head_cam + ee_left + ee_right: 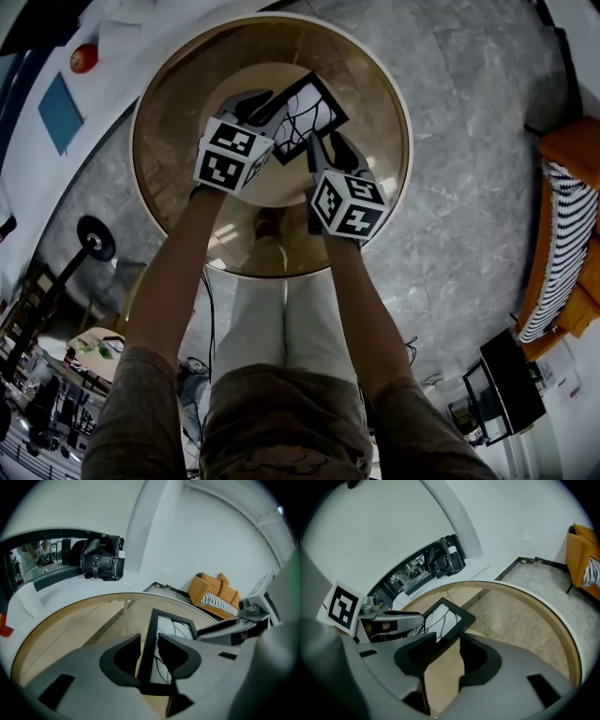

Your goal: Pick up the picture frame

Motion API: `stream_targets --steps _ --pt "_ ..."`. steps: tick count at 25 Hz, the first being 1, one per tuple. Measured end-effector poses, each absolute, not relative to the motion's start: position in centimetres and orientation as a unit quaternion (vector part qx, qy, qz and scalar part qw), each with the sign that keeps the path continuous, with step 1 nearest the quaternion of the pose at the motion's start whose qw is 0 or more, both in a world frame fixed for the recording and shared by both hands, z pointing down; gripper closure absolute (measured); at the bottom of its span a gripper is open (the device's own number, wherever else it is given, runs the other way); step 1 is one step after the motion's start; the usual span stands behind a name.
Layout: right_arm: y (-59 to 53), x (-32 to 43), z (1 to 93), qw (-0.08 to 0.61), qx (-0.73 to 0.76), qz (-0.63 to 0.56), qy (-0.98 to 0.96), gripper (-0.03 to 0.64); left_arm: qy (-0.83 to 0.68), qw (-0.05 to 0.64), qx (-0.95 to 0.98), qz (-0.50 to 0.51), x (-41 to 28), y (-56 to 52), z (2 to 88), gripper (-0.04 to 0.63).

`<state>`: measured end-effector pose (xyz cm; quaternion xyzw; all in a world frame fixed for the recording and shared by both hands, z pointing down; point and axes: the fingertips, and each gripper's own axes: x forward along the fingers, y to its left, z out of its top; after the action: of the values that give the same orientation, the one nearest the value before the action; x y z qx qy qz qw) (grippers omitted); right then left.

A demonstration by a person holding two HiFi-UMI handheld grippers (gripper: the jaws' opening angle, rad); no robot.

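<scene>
The picture frame [307, 111], black-edged with a white picture of dark lines, lies on the round wooden table [169, 112]. My left gripper [267, 112] is at the frame's near left edge. In the left gripper view that black edge [151, 630] runs between the jaws, with the pads close on either side and no clear press. My right gripper [330, 148] is at the frame's near right corner. In the right gripper view the corner [452, 627] reaches in between the jaws, with a gap to the right finger [476, 660]. Both grippers point down at the table.
The table has a pale rim [574, 644] and stands on a grey stone floor. An orange sofa with a striped cushion [562, 234] stands to the right. A black bag [101, 559] sits on a white counter behind the table, and a red object [83, 58] lies at the far left.
</scene>
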<state>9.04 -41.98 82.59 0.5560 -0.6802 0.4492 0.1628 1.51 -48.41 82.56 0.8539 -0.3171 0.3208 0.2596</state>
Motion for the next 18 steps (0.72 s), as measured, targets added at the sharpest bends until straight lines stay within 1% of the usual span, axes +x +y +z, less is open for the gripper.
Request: stream_targets --steps 4,8,18 --pt "-41.9 9.3 82.5 0.163 0.560 0.449 -0.677 0.452 -0.313 0.261 0.855 0.320 1.7 -48.1 82.4 0.483" --pt "-42.0 9.3 82.5 0.163 0.559 0.449 -0.679 0.457 -0.316 0.281 0.850 0.314 1.4 -47.8 82.4 0.502" --pt "-42.2 9.3 82.4 0.173 0.556 0.451 -0.676 0.499 -0.327 0.308 0.830 0.329 0.7 -46.9 82.5 0.515"
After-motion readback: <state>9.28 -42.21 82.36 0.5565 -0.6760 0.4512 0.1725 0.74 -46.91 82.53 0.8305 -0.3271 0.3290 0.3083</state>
